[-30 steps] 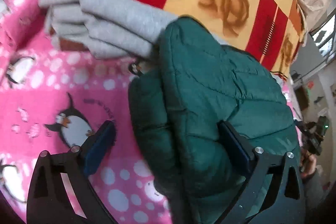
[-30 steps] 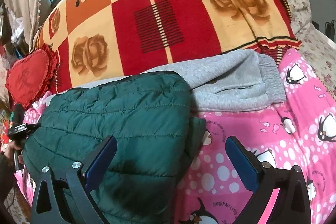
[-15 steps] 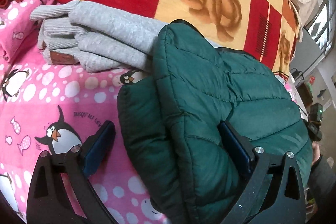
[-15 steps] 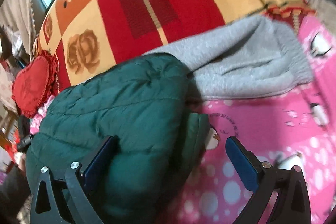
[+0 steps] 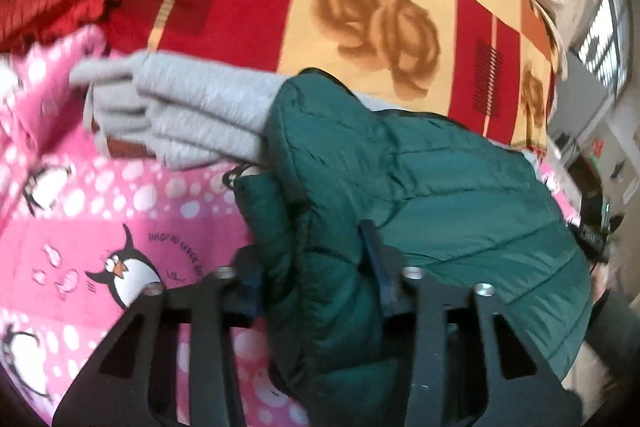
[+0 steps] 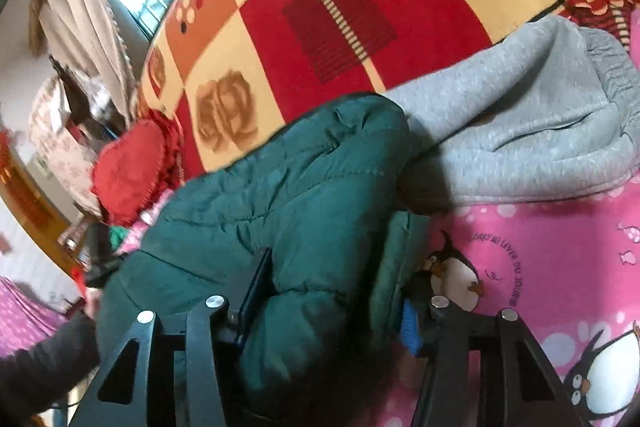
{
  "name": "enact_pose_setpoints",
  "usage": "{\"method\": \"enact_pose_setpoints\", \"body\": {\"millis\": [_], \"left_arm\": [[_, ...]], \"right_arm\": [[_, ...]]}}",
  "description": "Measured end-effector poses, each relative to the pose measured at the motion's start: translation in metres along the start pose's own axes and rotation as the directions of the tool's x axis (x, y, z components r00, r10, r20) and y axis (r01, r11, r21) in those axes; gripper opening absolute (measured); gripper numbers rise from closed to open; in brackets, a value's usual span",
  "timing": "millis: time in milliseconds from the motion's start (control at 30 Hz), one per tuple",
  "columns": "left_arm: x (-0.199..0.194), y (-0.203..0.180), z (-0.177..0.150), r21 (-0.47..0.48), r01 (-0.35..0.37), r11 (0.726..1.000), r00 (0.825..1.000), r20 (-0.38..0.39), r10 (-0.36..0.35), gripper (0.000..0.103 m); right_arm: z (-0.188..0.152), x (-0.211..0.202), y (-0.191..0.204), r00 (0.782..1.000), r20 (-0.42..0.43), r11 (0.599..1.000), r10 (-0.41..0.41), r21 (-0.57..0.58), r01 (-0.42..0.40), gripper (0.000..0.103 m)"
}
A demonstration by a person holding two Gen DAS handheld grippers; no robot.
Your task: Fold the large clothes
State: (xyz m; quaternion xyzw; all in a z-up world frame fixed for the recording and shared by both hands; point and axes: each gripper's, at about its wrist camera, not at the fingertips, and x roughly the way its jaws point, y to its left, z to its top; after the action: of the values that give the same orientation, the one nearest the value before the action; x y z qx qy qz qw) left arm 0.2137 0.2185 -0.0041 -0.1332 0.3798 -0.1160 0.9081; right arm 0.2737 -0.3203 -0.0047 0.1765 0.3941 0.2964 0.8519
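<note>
A dark green quilted jacket (image 5: 440, 187), folded into a thick bundle, lies on the pink penguin bedspread (image 5: 120, 227). It also fills the middle of the right wrist view (image 6: 288, 195). My left gripper (image 5: 316, 279) is shut on the jacket's folded near edge. My right gripper (image 6: 332, 311) is shut on the bundle's other end, its blue pads pressed into the padding. A folded grey sweat garment (image 5: 192, 115) lies just behind the jacket, touching it; it shows at the right in the right wrist view (image 6: 540, 131).
A red, orange and cream rose-patterned blanket (image 5: 380, 7) rises behind the clothes (image 6: 340, 7). A red heart-shaped cushion (image 6: 132, 171) sits at the left. A window with curtains (image 6: 100, 7) is beyond. The person's dark sleeve (image 6: 44, 367) is at the lower left.
Both grippers were open around the jacket's edges; both have now closed on the folded jacket. The views have shifted and tilted a little.
</note>
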Motion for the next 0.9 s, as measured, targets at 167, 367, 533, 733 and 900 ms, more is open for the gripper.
{"method": "enact_pose_setpoints", "body": {"millis": [167, 367, 533, 733, 900], "left_arm": [[0.009, 0.0, 0.002, -0.01, -0.013, 1.0, 0.999, -0.036, 0.013, 0.04], [-0.029, -0.032, 0.004, 0.054, -0.11, 0.992, 0.994, 0.005, 0.11, 0.023], [-0.076, -0.054, -0.008, 0.026, -0.092, 0.995, 0.995, 0.041, 0.091, 0.022], [-0.128, -0.075, -0.037, -0.046, -0.024, 0.999, 0.996, 0.086, 0.028, 0.022], [-0.162, -0.095, -0.054, -0.055, 0.011, 0.998, 0.997, 0.081, -0.006, 0.022]], "right_arm": [[0.007, 0.018, -0.006, 0.997, -0.068, 0.996, -0.043, 0.073, 0.048, 0.073], [0.016, -0.03, 0.049, 0.995, 0.021, 0.994, -0.096, -0.058, 0.097, 0.028], [0.015, -0.068, 0.085, 0.994, 0.051, 0.988, -0.101, -0.112, 0.106, 0.027], [-0.001, -0.125, 0.117, 0.992, 0.09, 0.983, -0.084, -0.157, 0.097, 0.027], [-0.014, -0.175, 0.139, 0.992, 0.096, 0.973, -0.077, -0.208, 0.096, 0.027]]}}
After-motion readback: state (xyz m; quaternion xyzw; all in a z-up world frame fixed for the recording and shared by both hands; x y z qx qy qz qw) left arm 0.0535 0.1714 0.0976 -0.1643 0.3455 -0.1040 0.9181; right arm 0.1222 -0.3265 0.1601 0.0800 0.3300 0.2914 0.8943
